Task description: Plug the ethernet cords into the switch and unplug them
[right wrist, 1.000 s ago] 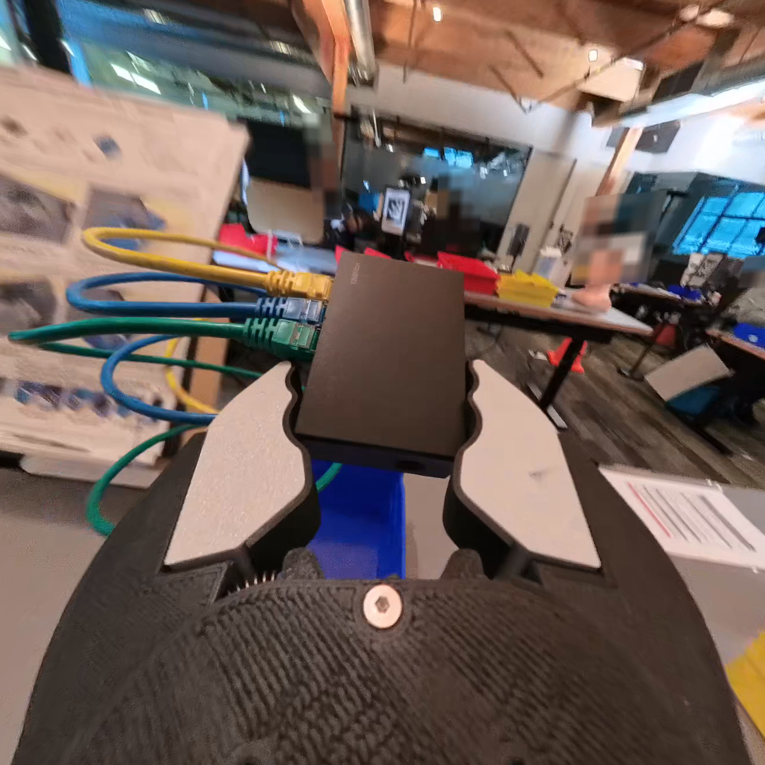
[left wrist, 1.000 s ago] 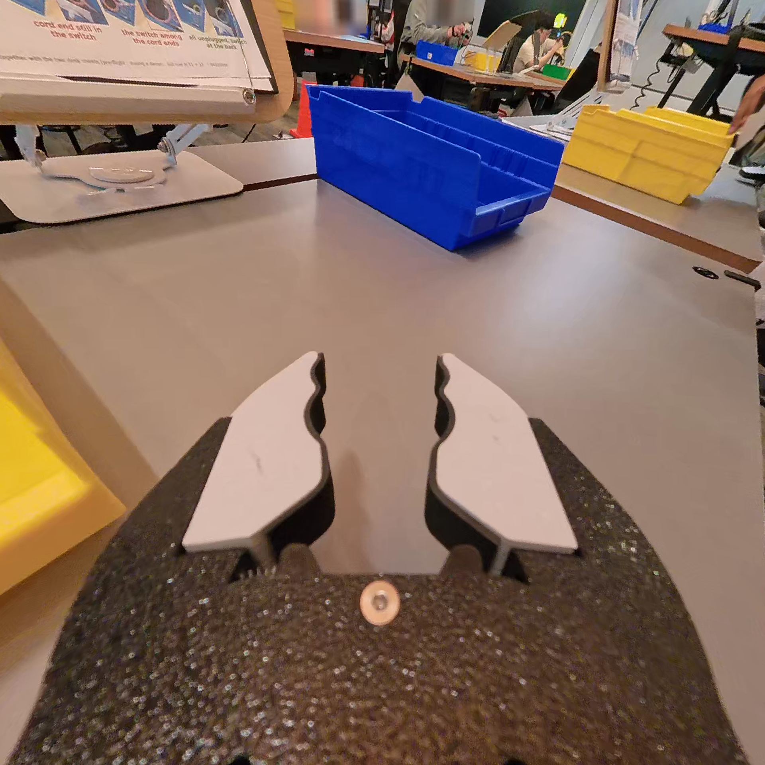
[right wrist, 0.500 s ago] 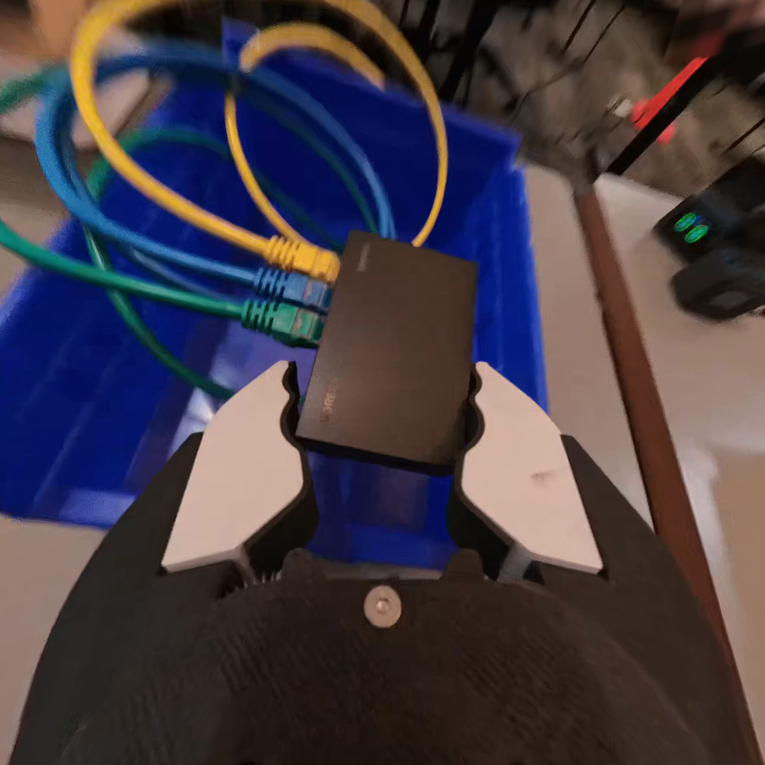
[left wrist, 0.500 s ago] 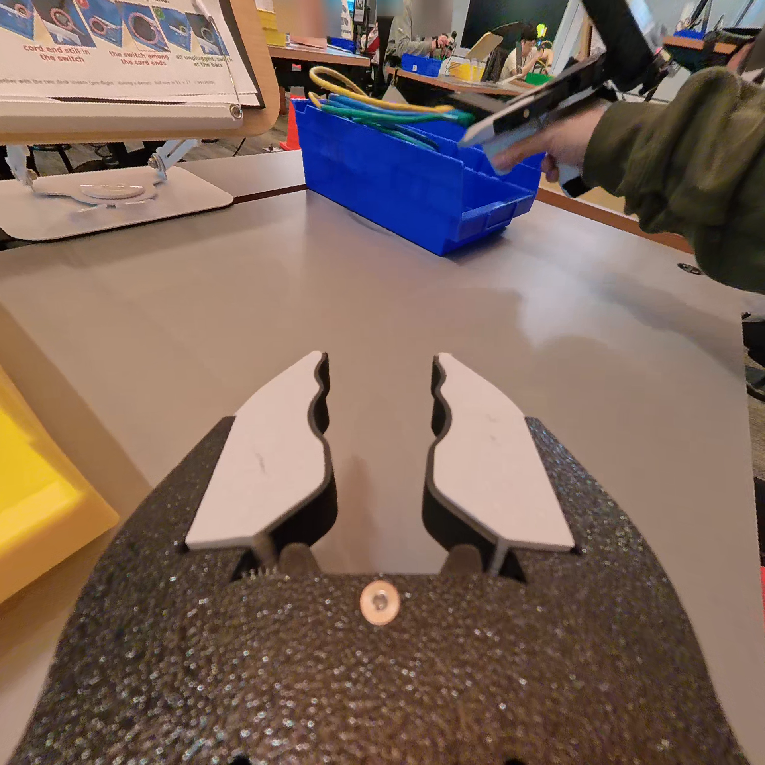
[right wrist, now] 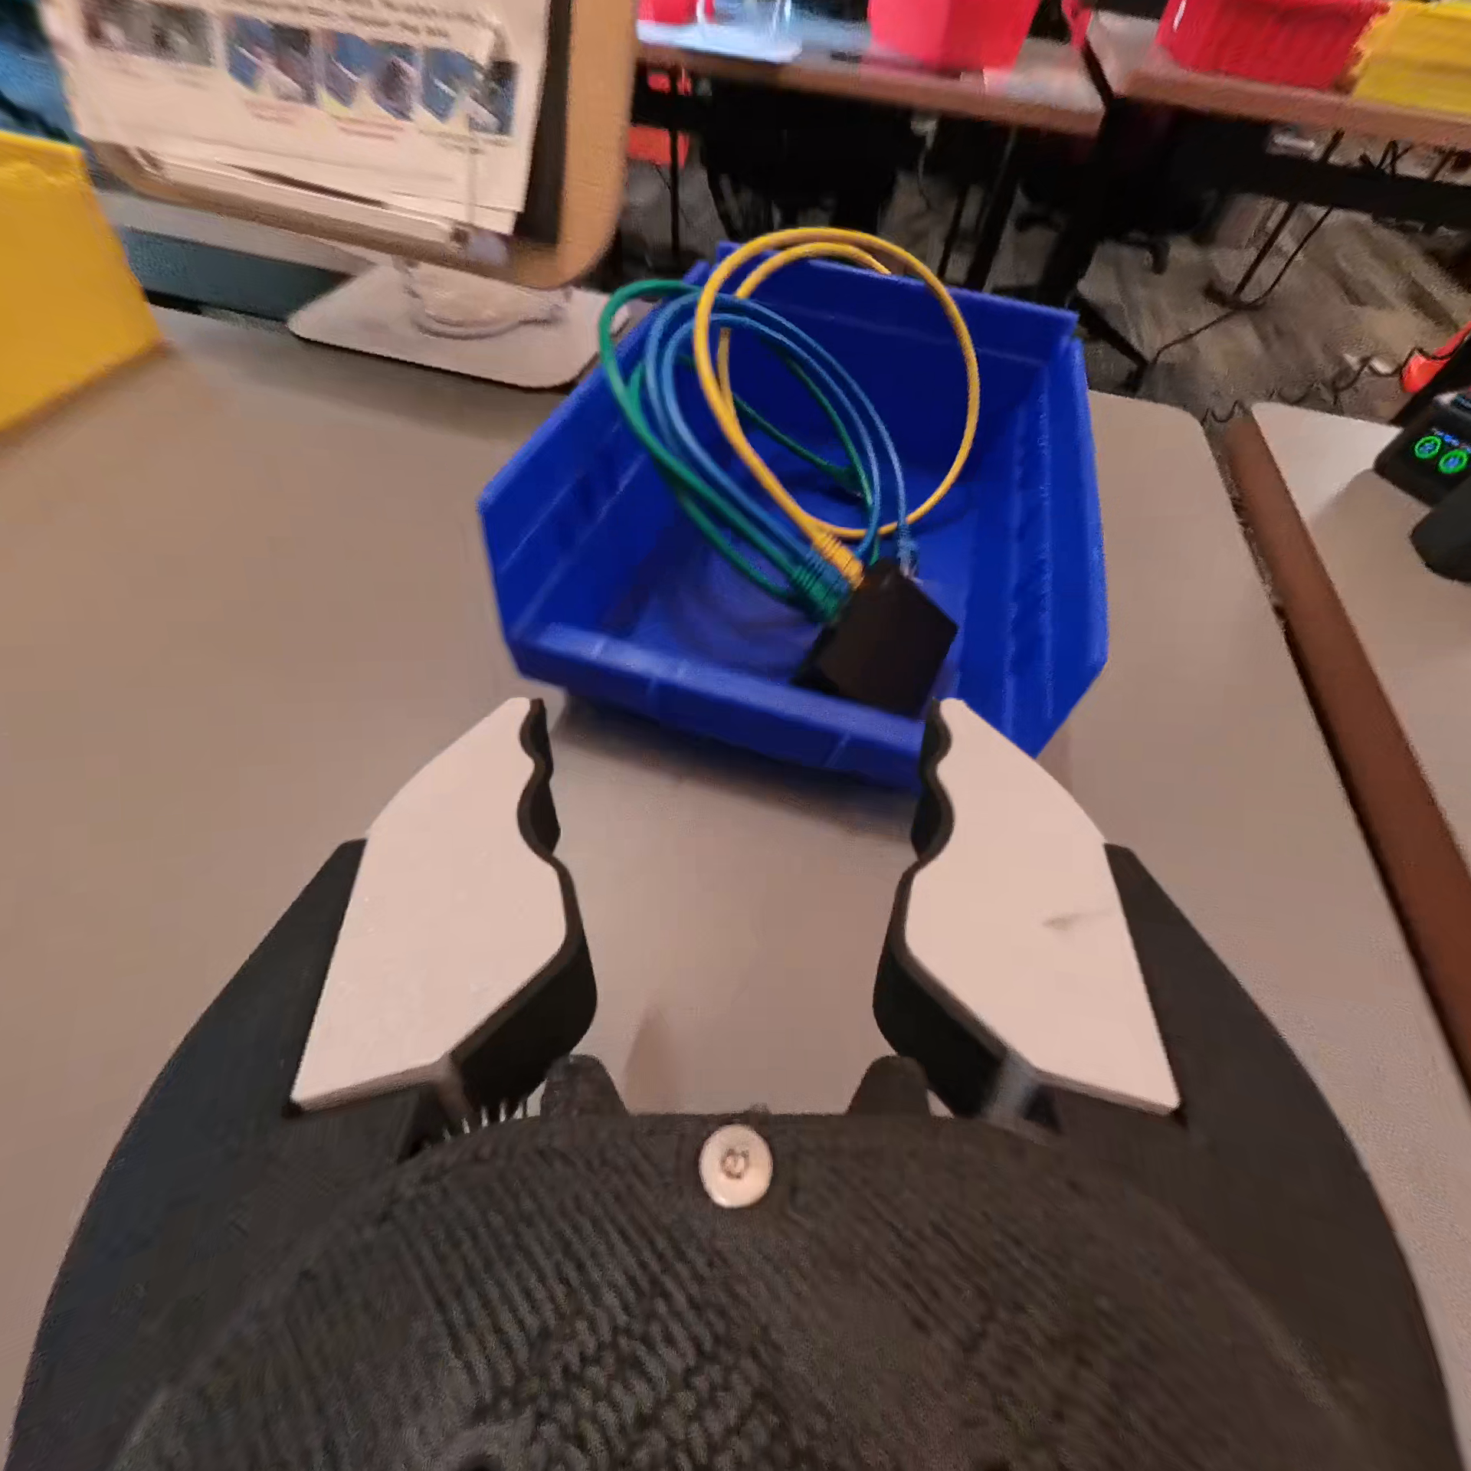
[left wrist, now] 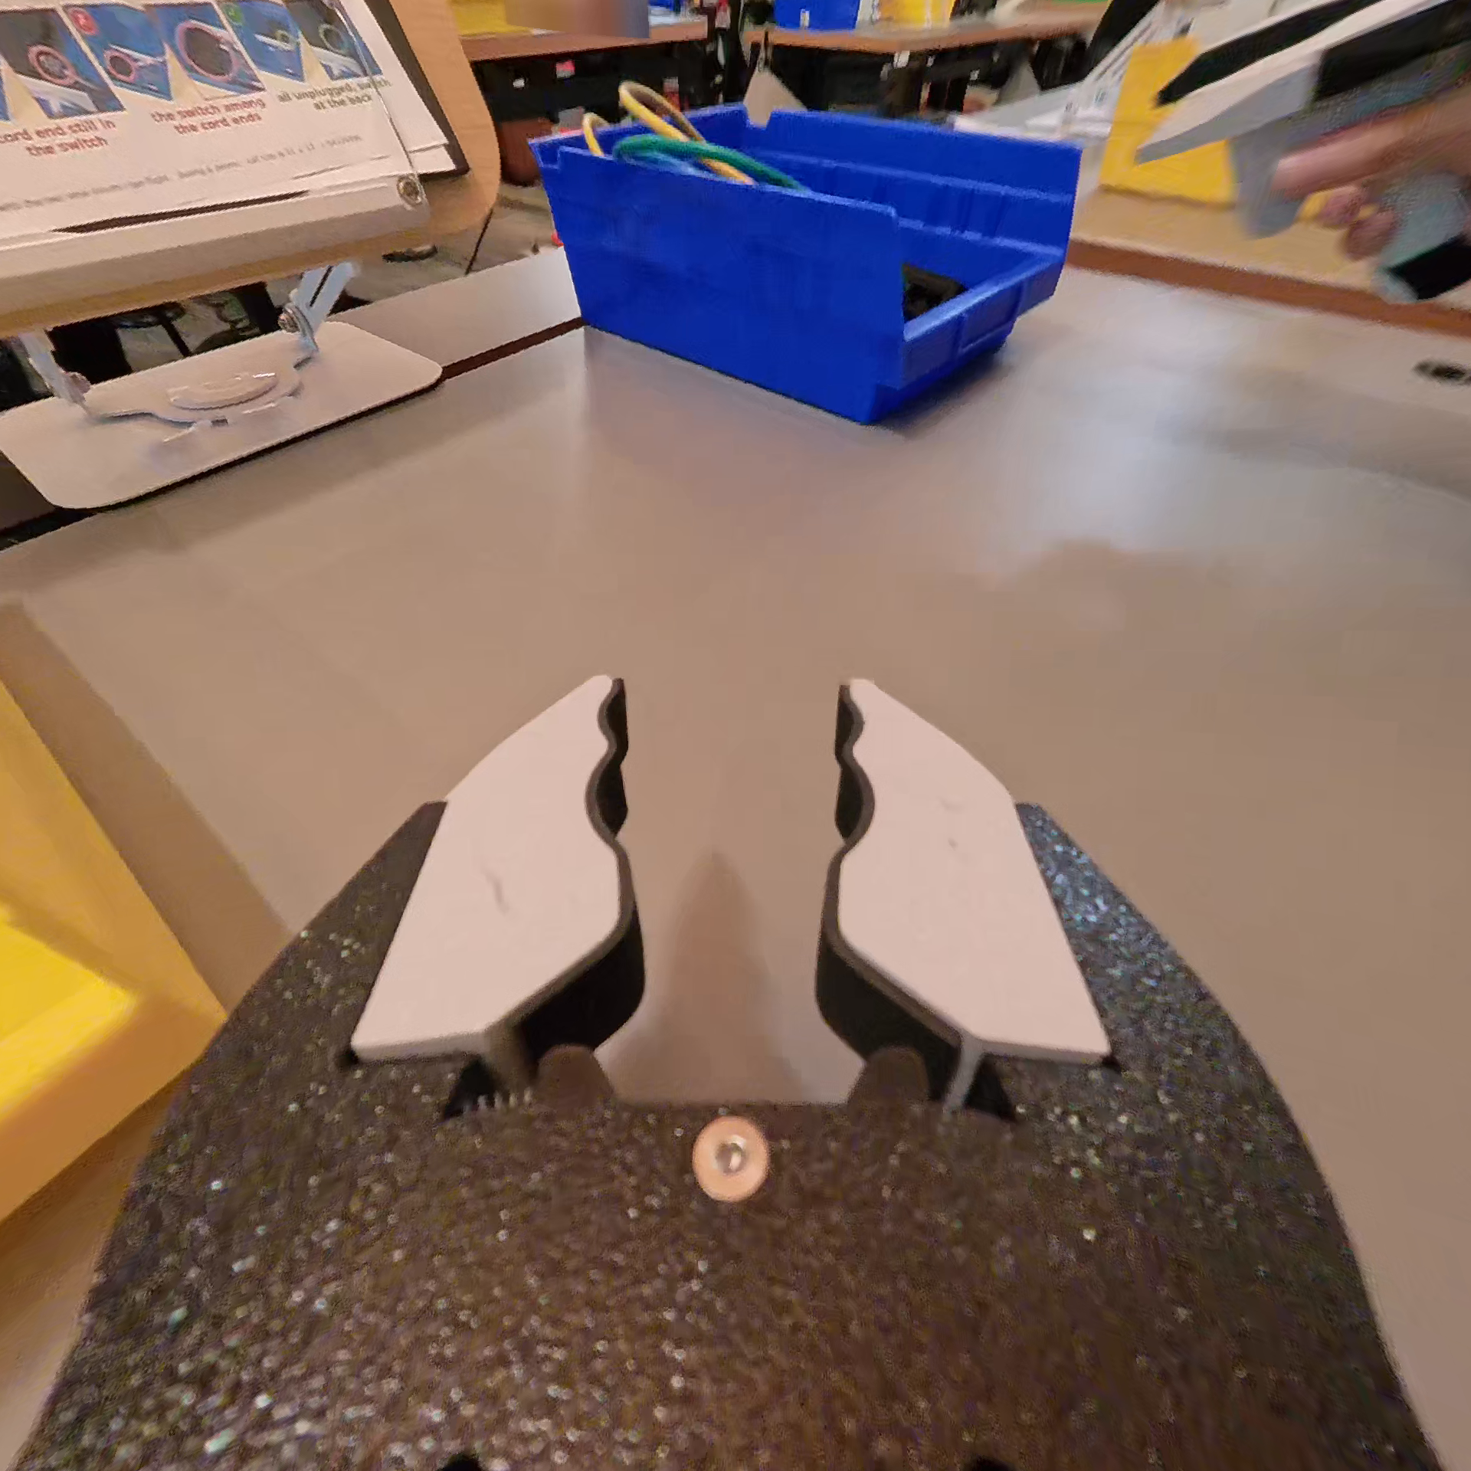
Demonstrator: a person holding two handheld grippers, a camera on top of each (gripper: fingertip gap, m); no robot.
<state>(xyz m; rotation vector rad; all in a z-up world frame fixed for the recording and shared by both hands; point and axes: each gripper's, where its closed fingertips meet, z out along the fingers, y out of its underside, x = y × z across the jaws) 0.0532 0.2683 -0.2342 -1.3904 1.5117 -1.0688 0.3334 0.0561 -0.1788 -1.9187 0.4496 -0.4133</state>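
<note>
A black switch lies tilted in the near end of a blue bin, with yellow, blue and green cords plugged into it and looping up above the bin. My right gripper is open and empty, just in front of the bin. My left gripper is open and empty over the grey table. In the left wrist view the blue bin stands at the far side with cord loops showing, and the right gripper is at the top right.
A sheet of pictures on a metal stand stands at the back left. A yellow bin sits at my left. Another yellow bin and a second table with a small black device show in the right wrist view.
My right gripper lowered the switch with its cords into the blue bin, let go, opened and pulled back. My left gripper stayed open in place.
</note>
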